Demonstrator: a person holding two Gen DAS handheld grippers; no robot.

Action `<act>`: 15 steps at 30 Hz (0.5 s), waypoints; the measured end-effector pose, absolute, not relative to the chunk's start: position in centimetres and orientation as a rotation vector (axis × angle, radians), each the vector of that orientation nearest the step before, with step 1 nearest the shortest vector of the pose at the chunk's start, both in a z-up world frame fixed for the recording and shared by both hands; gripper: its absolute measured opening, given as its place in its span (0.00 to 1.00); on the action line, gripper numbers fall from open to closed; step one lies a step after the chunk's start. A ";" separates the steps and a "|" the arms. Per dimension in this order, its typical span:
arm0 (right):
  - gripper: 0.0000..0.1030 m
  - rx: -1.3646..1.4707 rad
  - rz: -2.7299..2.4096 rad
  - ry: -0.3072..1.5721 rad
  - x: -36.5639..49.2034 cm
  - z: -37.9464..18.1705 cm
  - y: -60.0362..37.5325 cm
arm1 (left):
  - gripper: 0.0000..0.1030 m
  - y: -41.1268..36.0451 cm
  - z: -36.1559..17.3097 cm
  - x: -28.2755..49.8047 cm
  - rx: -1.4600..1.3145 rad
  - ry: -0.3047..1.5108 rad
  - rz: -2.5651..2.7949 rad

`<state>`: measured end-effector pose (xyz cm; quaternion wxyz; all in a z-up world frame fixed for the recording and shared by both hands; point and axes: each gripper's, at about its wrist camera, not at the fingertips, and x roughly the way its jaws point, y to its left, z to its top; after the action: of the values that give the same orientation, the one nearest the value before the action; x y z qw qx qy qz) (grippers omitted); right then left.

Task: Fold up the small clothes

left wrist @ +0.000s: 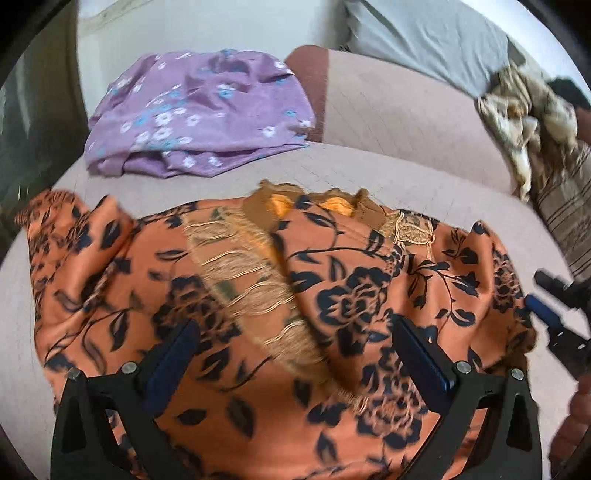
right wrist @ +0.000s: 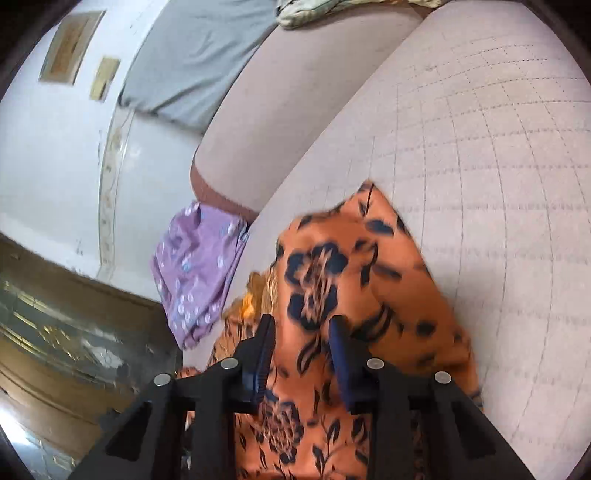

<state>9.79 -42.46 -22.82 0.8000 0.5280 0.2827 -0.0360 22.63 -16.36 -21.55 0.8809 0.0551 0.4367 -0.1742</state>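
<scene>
An orange garment (left wrist: pixel 351 295) with a dark flower print and a fringed tan panel lies crumpled across the pinkish quilted cushion (left wrist: pixel 388 122). My left gripper (left wrist: pixel 295 326) hovers over its middle, jaws wide apart, nothing between the pads. My right gripper (left wrist: pixel 535 291) comes in at the garment's right edge. In the right wrist view, the right gripper (right wrist: pixel 301 321) sits low over the orange garment (right wrist: pixel 321 266), jaws a narrow gap apart. Cloth runs through that gap, and the pads do not visibly press on it.
A folded purple flowered garment (left wrist: pixel 199 114) (right wrist: pixel 199 273) lies at the cushion's far left end. A grey pillow (left wrist: pixel 424 33) leans against the wall behind. Beige patterned cloth (left wrist: pixel 524 122) and striped fabric (left wrist: pixel 565 206) are heaped at the right. A hand (left wrist: pixel 576 424) shows at the right edge.
</scene>
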 end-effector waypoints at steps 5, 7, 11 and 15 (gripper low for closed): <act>0.31 1.087 -0.138 0.723 12.8 -23.9 -41.2 | 1.00 -19.8 -24.0 23.4 0.251 0.918 -0.364; 0.30 1.073 -0.191 0.863 14.3 -25.9 -40.4 | 0.96 -19.7 -25.4 24.1 0.265 0.945 -0.355; 0.27 1.114 -0.206 0.886 15.1 -26.6 -40.6 | 0.51 -17.1 -25.1 25.3 0.137 0.970 -0.388; 0.27 1.112 -0.201 0.877 15.5 -26.6 -40.4 | 0.16 -15.9 -24.7 25.7 0.055 1.014 -0.462</act>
<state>15.50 -40.42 -26.61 0.7552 0.5096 0.4019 -0.0920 25.67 -15.92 -24.66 0.8483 0.0263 0.4812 -0.2194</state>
